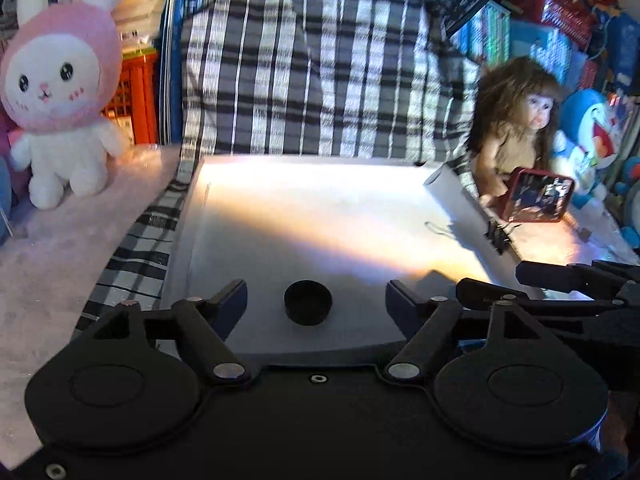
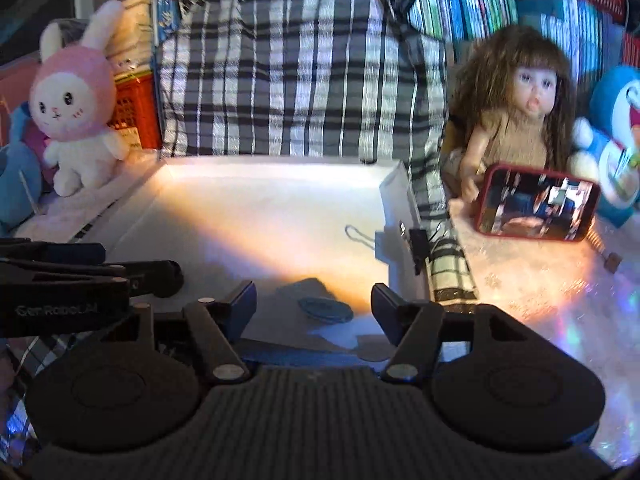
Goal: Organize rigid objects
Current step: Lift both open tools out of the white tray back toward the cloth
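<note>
Here, a shallow white tray [image 1: 280, 216] on a checked cloth [image 1: 132, 248], taken as the landmark for all else. Inside the tray near its front edge, a small black round cap [image 1: 307, 302], standing free on the tray floor between the fingers of the left gripper [image 1: 316, 300] without touching either one. Jaws of the left gripper spread wide, nothing pinched. Seen from the right wrist, a flat bluish round lid [image 2: 326, 309] lying on the tray floor, again near the front edge, between the fingers of the right gripper [image 2: 314, 306] and clear of both. Jaws of the right gripper likewise spread apart, nothing held. Both grippers side by side over the front of the tray, the right one's dark arms showing at the right edge of the left view. On the tray's right wall, a black binder clip [image 2: 418, 246] clamped over the rim, its wire handle lying inward on the tray floor. Behind the tray, a large checked bag [image 1: 320, 68] rising like a backdrop. Left of the tray, a pink-and-white plush rabbit [image 1: 60, 92] sitting upright, with a red crate [image 1: 136, 104] behind it. Right of the tray, a long-haired doll [image 2: 516, 120] seated, with a phone in a red case [image 2: 538, 202] propped in front of it, screen lit. Beyond the doll, a blue plush cat [image 2: 612, 132] and rows of books [image 2: 472, 4], blurred.
</note>
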A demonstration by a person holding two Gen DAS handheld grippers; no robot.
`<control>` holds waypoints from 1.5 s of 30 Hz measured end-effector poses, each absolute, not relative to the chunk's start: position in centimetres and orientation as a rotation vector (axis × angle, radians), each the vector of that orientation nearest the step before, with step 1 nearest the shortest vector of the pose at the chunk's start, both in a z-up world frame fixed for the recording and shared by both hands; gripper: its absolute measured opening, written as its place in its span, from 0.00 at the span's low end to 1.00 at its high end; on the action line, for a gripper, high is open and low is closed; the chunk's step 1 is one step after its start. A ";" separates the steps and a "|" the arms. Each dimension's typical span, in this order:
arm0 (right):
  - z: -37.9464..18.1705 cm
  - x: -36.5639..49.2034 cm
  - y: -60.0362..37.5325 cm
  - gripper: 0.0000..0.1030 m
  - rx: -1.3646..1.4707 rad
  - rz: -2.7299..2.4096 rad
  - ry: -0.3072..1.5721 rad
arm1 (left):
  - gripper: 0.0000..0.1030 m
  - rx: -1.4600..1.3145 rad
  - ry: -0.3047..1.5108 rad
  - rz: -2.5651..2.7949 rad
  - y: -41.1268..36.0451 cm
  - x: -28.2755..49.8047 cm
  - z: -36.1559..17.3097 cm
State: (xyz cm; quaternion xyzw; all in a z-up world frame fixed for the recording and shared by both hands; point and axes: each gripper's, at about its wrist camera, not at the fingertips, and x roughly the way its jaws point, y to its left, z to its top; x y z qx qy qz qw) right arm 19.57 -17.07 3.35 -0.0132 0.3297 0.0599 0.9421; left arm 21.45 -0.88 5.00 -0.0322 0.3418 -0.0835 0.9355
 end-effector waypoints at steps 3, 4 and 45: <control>4.0 18.2 -17.3 0.80 -0.036 0.133 0.643 | 0.77 -0.069 0.680 -0.185 -0.5 19.9 5.6; 4.1 17.7 -17.5 0.81 -0.037 0.135 0.634 | 0.77 -0.071 0.674 -0.188 -0.3 19.3 5.7; 1.0 0.4 -18.3 0.99 -0.088 0.185 0.453 | 0.82 0.012 0.489 -0.159 1.2 -0.7 1.8</control>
